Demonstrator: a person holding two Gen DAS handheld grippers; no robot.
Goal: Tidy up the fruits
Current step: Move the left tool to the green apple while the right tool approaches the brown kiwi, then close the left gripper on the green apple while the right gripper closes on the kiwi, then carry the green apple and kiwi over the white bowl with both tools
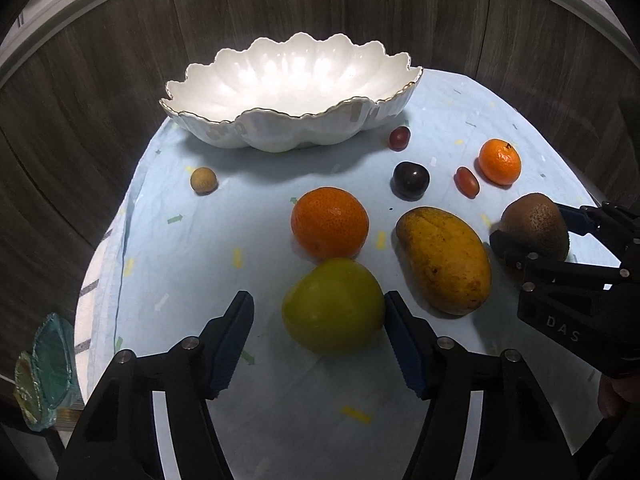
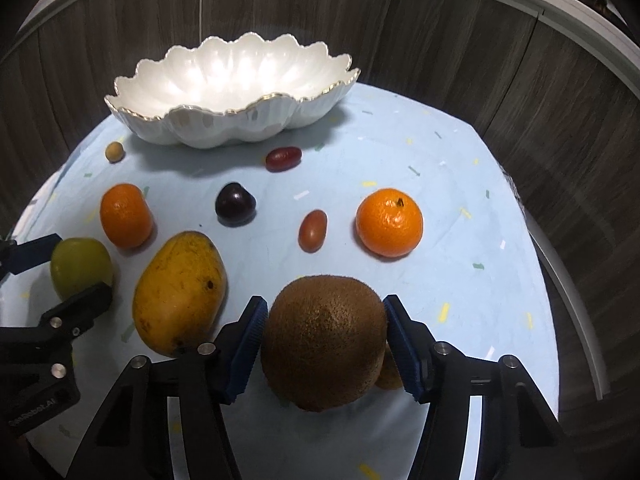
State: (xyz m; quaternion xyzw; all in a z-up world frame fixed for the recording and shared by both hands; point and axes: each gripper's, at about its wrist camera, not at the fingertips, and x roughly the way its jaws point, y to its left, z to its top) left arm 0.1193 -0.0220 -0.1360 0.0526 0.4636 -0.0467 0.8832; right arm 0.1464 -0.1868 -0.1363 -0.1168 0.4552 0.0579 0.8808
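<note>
Nearest, a fuzzy brown kiwi [image 2: 324, 340], soft and best held across its middle, sits on the blue cloth [image 2: 460, 168], pinched in the right gripper [image 2: 324, 344]. Beside it, the left gripper [image 1: 318, 340], half open, brackets a smooth green fruit [image 1: 332, 304], one pad touching.

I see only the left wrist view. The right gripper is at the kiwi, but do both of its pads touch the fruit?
Observer: In the right wrist view the kiwi sits between the pads of the right gripper, and both pads seem to touch it.
Operator: Is anything hidden near it?
Observer: Yes. A small brownish fruit peeks out from behind the kiwi, next to the pad on the picture's right. I cannot tell its kind.
</note>
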